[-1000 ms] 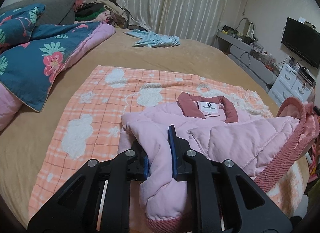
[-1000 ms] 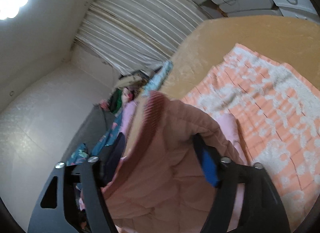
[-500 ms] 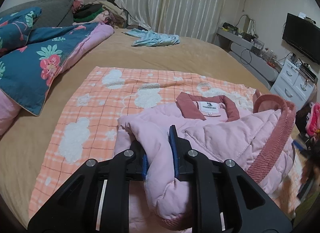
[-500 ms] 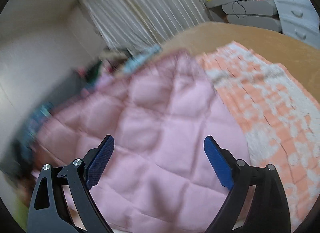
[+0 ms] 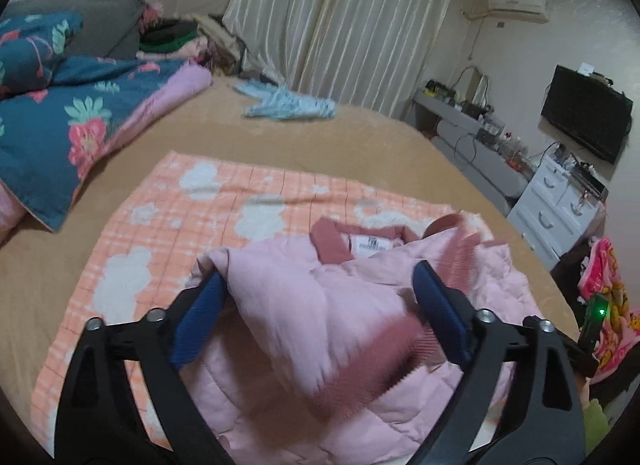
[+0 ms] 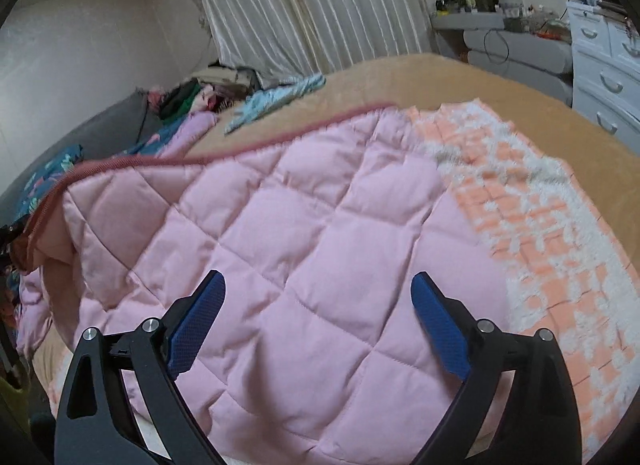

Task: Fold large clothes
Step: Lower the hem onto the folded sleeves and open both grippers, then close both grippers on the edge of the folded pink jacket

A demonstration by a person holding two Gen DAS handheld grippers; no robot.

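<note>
Jaws of both the left gripper (image 5: 316, 313) and right gripper (image 6: 318, 315) gape wide, gripping nothing, over the pink jacket (image 6: 304, 233) (quilted, rose-trimmed) on the blanket (image 5: 160, 233).

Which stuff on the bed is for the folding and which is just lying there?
For the folding:
- pink quilted jacket
- left gripper, open
- right gripper, open

Just lying there:
- orange checked blanket under the jacket
- flowered blue quilt
- light blue garment
- heap of clothes
</note>
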